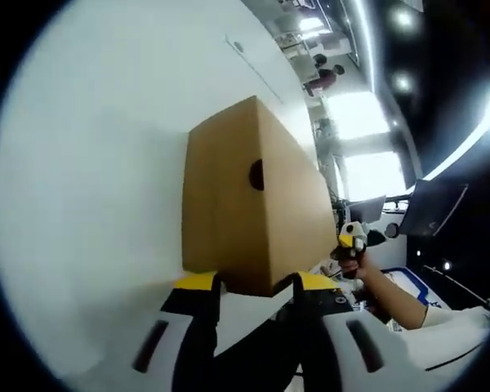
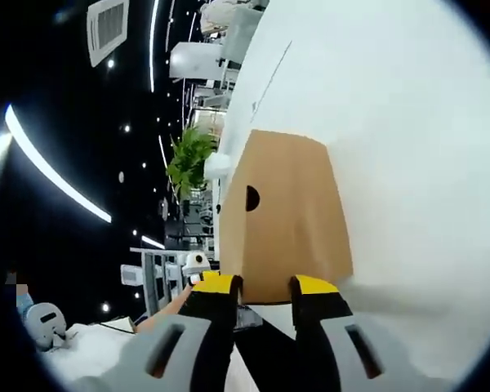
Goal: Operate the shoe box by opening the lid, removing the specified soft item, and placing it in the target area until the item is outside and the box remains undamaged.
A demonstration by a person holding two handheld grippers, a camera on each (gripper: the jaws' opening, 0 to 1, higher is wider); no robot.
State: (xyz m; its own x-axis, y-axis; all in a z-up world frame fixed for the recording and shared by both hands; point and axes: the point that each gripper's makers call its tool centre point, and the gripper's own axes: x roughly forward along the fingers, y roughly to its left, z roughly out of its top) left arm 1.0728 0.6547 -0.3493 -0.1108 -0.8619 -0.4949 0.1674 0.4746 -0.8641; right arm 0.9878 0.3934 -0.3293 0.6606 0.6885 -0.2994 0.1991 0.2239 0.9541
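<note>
Two grippers, left (image 1: 257, 283) and right (image 2: 265, 286), stand with jaws parted at opposite ends of the closed brown cardboard shoe box (image 1: 245, 196) on the white table (image 1: 90, 188). Lift its lid evenly, without crushing corners.

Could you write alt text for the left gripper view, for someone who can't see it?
A closed brown cardboard shoe box with a round hole in its side sits on a white table, just beyond the left tool, whose yellow-tipped jaws are open. To the right, a person's hand holds another tool.

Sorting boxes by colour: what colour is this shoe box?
Plain brown cardboard; the shoe box shows best in the left gripper view.
</note>
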